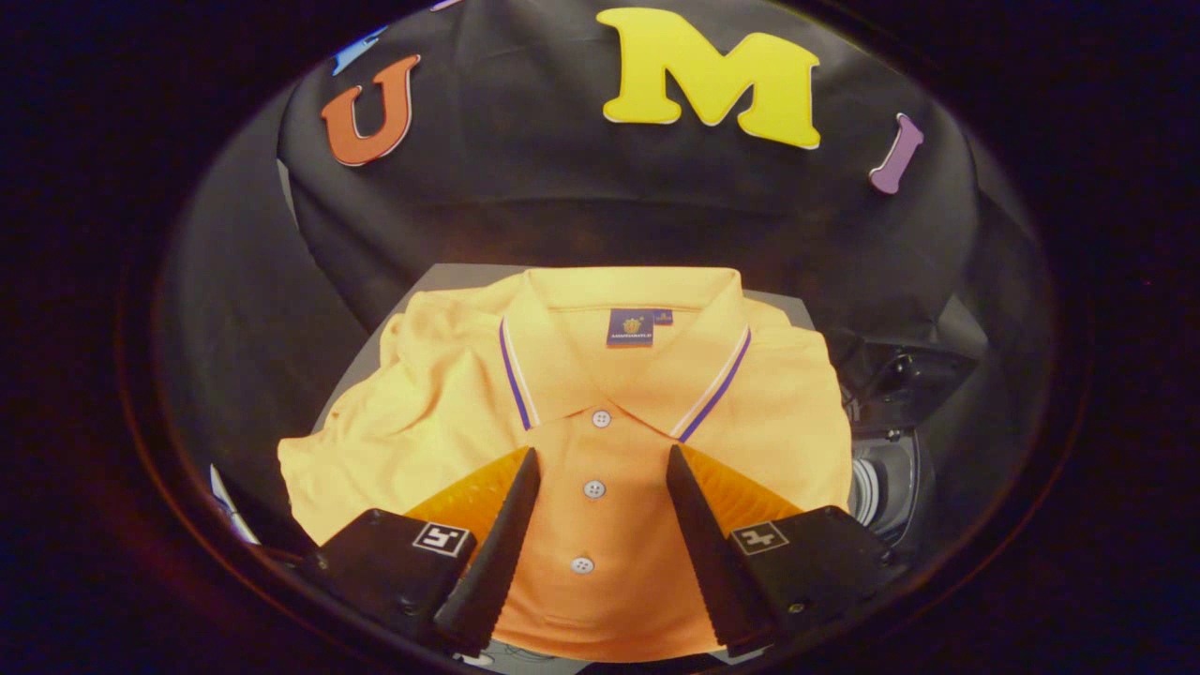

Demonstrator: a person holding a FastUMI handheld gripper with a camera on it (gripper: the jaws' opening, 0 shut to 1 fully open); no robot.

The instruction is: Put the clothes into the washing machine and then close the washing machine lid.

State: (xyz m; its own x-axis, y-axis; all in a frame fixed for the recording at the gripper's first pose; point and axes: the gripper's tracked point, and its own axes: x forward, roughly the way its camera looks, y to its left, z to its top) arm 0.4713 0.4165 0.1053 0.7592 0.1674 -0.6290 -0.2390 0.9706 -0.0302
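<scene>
Just now, gripper (600, 464) fingers spread wide, hovering over an orange polo shirt (600, 394), button placket between them. Shirt spread flat on a grey surface (450, 274), collar at the far side. Beyond it, black cloth wall (562, 187). At near right, part of the washing machine (886, 478).

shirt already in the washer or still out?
Out. The orange polo shirt lies flat on the grey table, collar up, button placket between the open gripper fingers.
</scene>
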